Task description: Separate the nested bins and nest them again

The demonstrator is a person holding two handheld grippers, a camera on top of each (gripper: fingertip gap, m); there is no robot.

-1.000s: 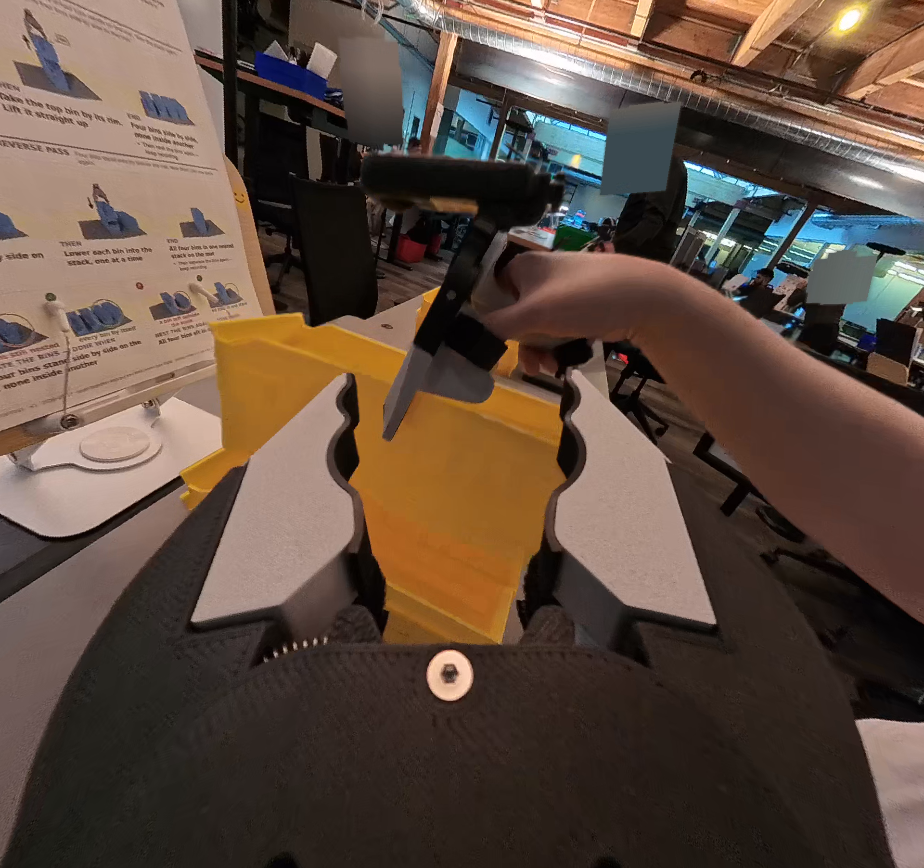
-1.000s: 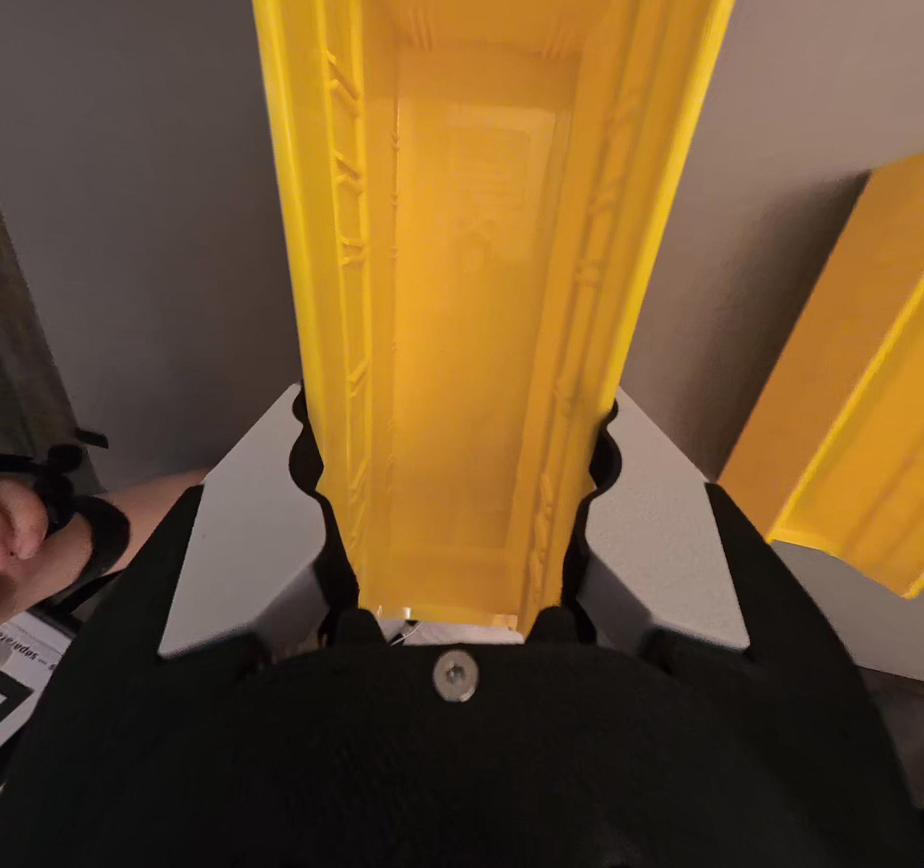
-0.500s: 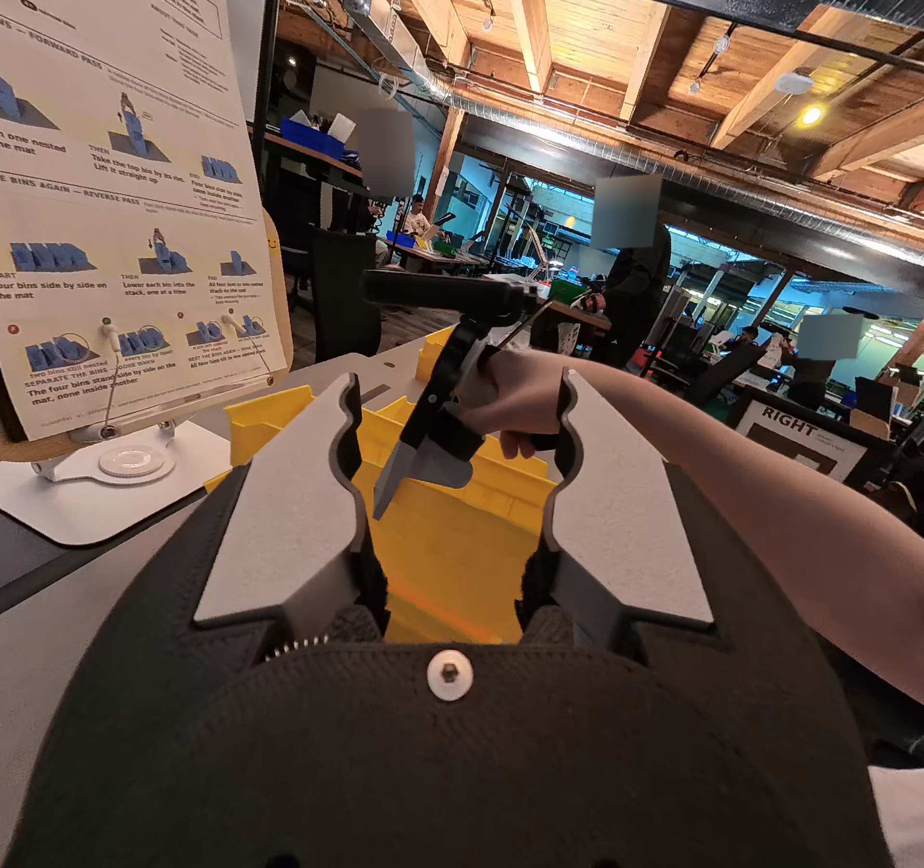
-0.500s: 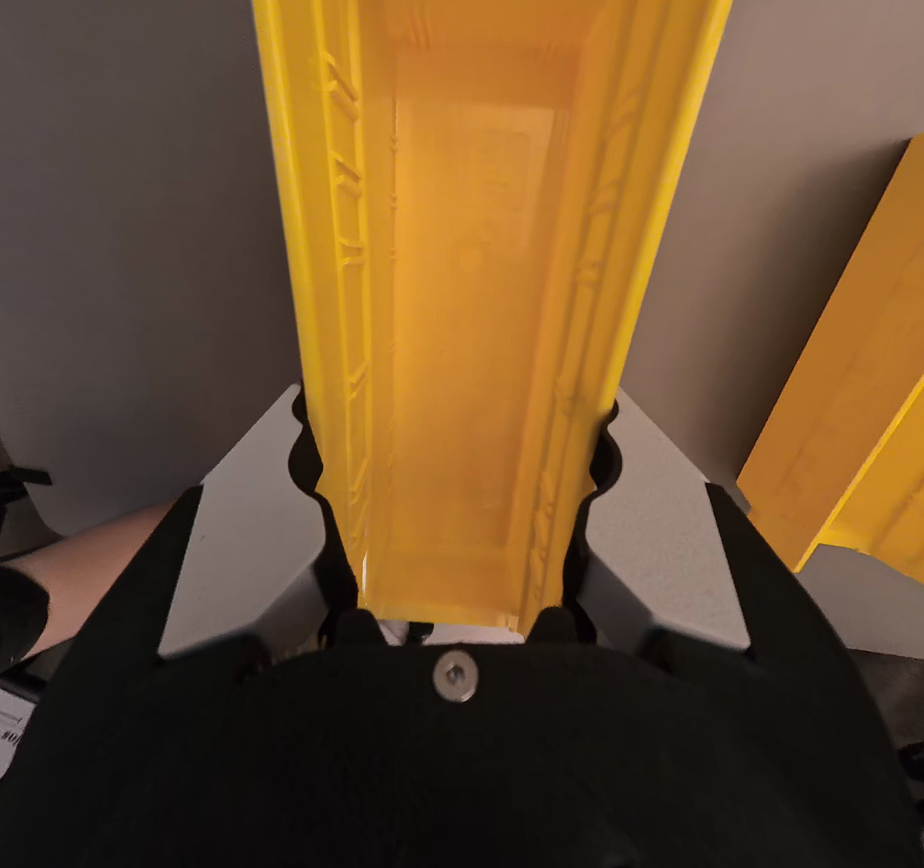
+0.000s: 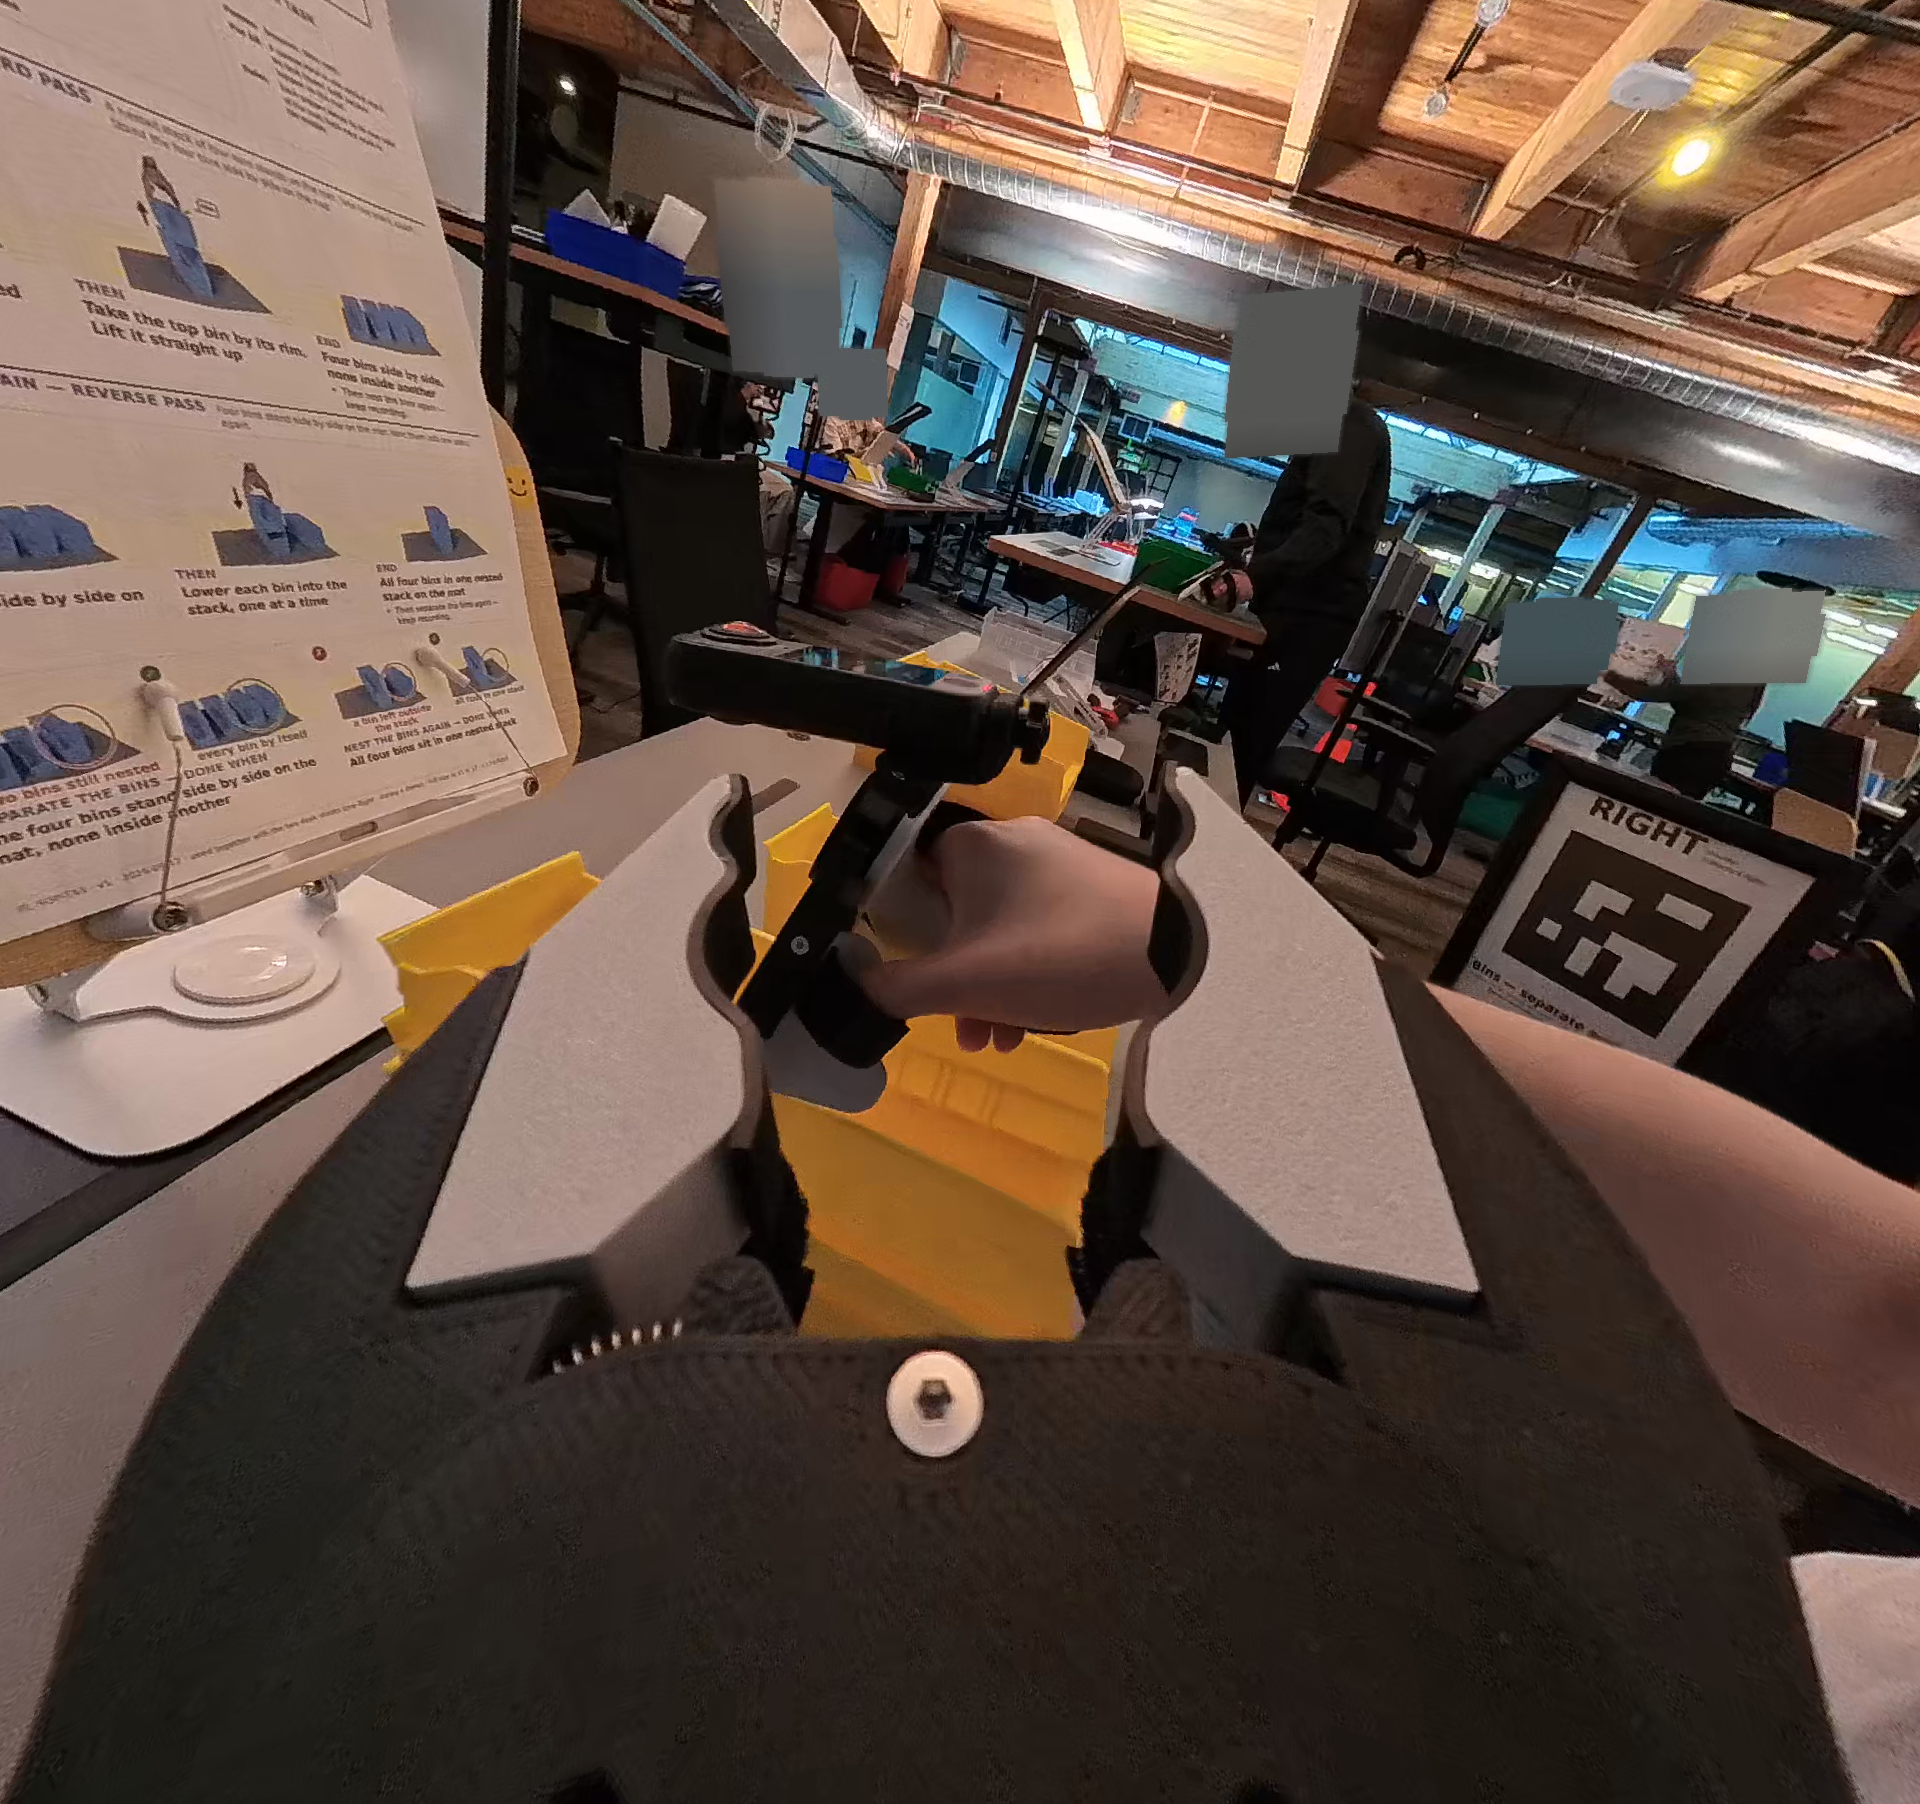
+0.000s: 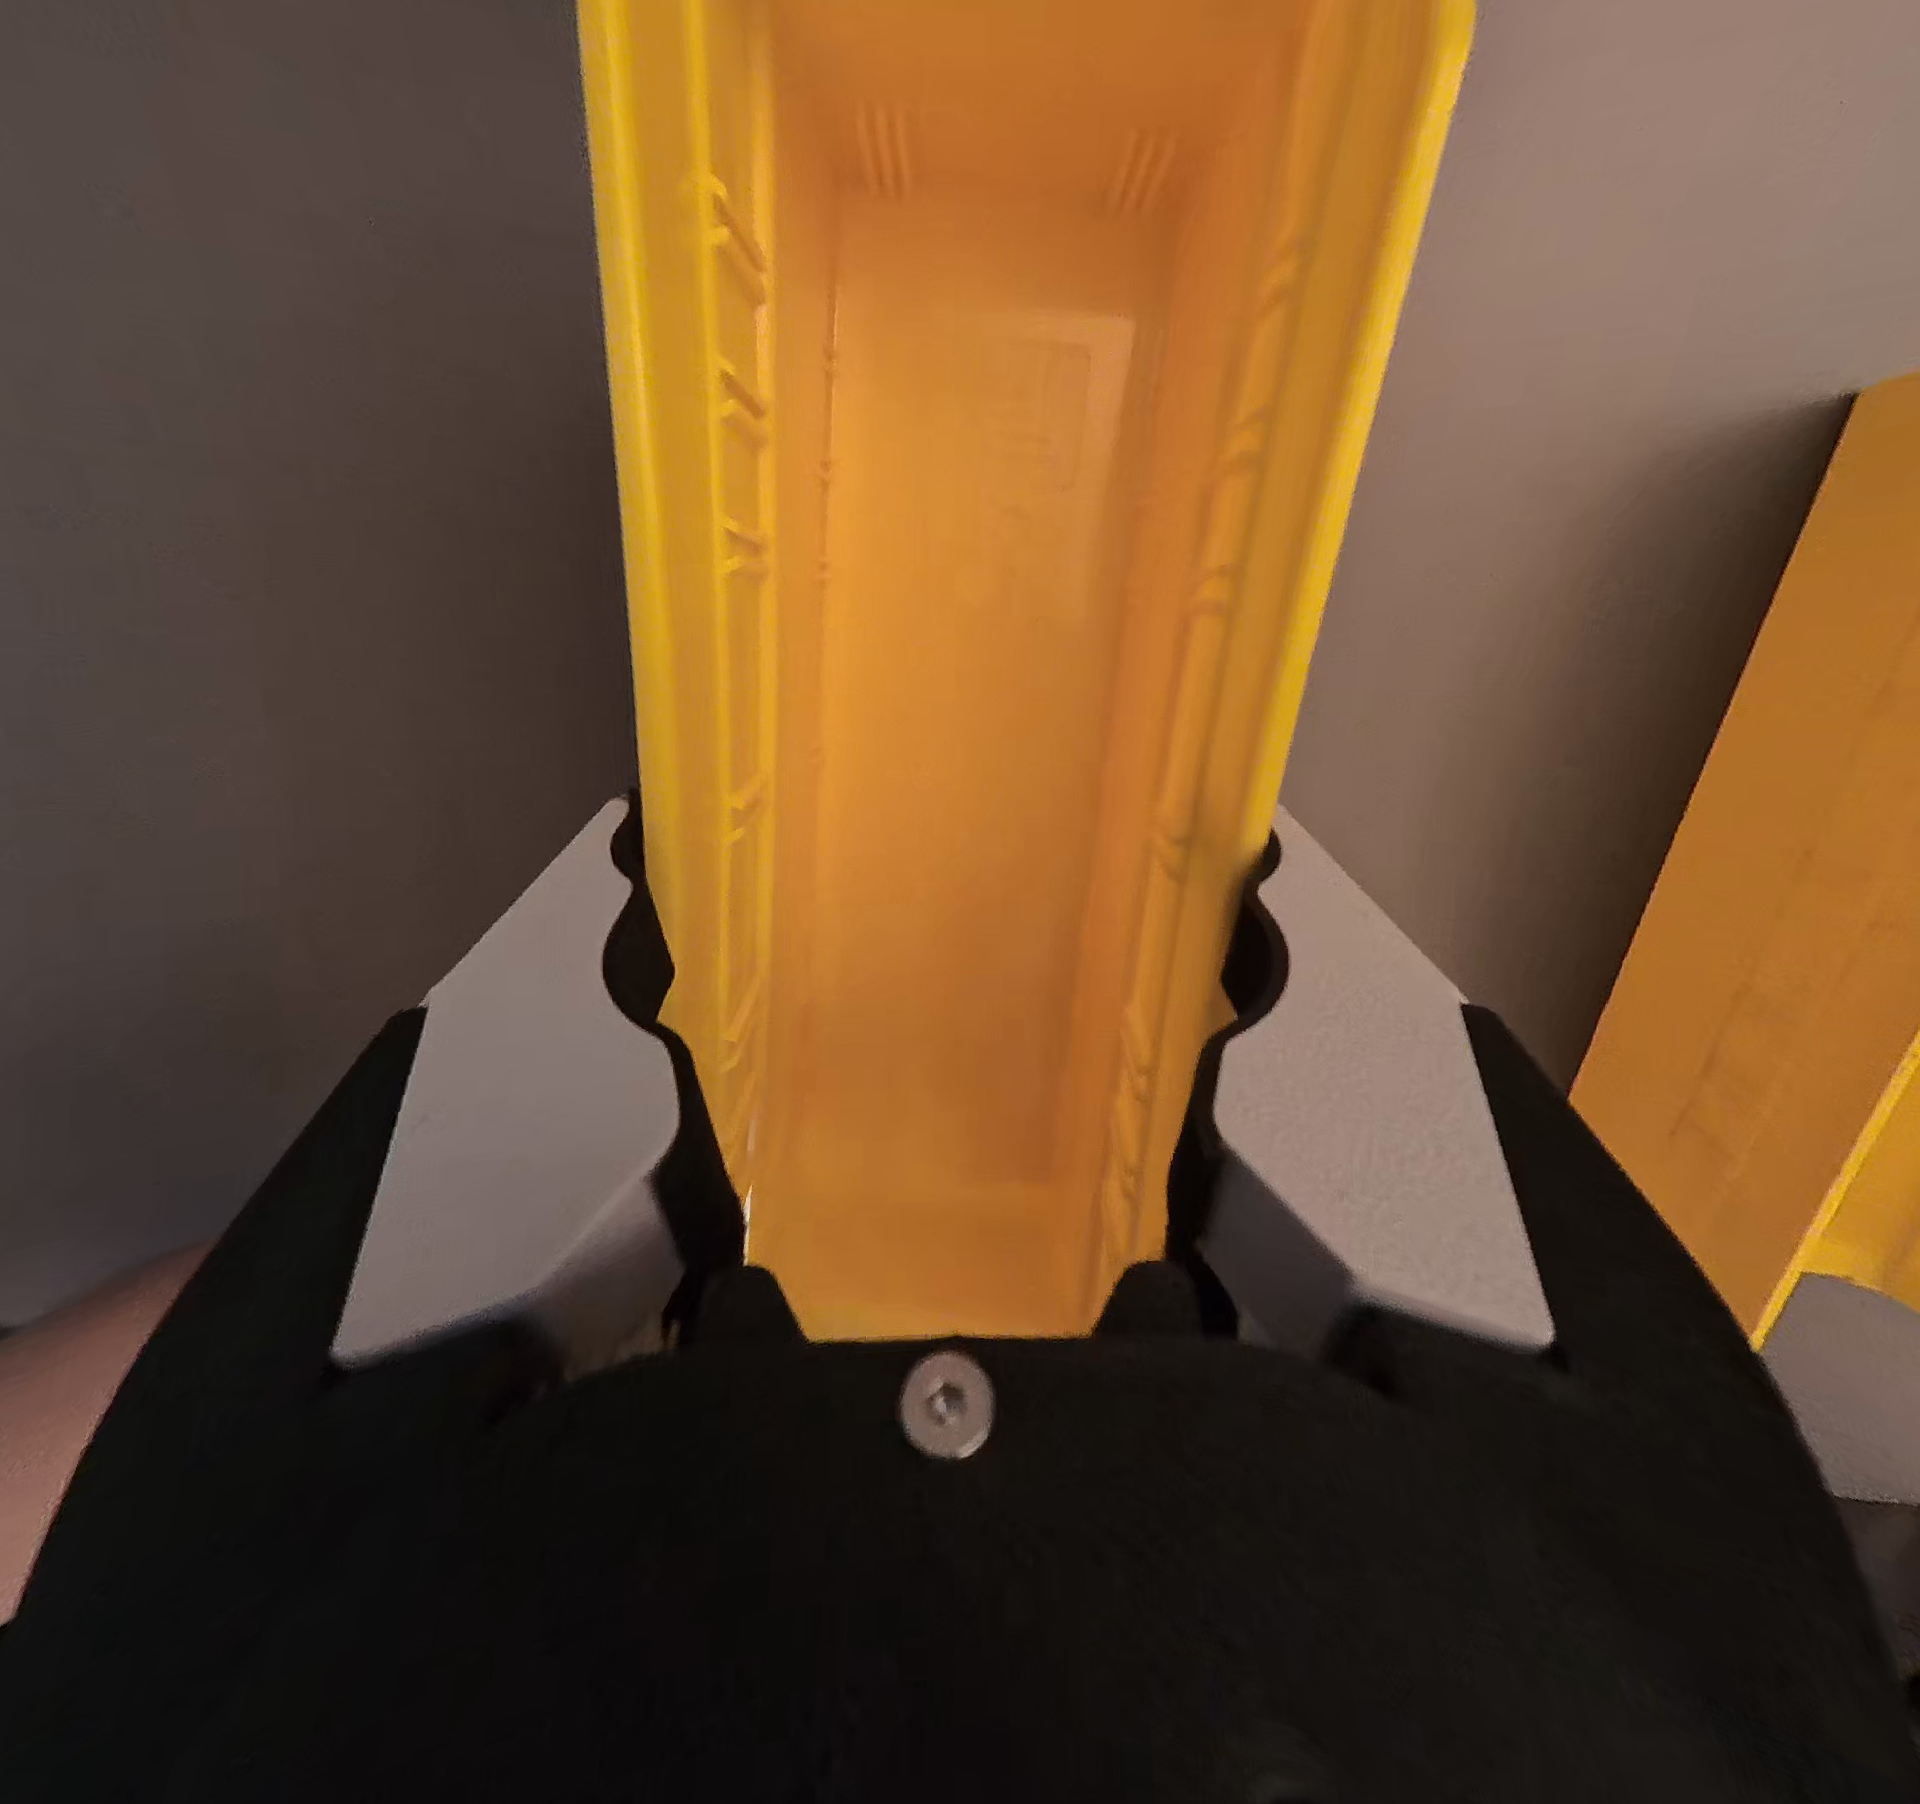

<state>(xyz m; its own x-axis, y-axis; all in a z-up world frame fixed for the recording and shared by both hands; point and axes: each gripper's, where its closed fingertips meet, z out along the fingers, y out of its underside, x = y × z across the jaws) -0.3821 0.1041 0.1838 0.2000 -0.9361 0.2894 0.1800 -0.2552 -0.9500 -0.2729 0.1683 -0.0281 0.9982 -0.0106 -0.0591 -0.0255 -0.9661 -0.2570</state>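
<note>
Landmark: the yellow plastic bin (image 6: 997, 611), long and open-topped, clamped in my right gripper (image 6: 940, 907).
Right fingers: both dark pads (image 6: 634, 933) press the bin's two long side walls near its near end; I grip it firmly.
Long axis: the bin runs straight ahead from my right fingers, open side toward the camera.
Neighbouring bin: a second yellow plastic bin (image 6: 1704, 788) lies right of the held bin, apart from it, tilted, on the grey tabletop (image 6: 291, 404).
Left gripper (image 5: 945, 933): jaws parted, nothing pressed; yellow bins (image 5: 935, 1183) sit between and beyond its pads without visible contact.
Nearer hand: my right hand (image 5: 1018, 933) works directly ahead of my left fingers, over those bins.
Judgement: the held bin's axis must match its destination's before lowering; which destination, I cannot tell.
Risk: skew would jam the rims.
</note>
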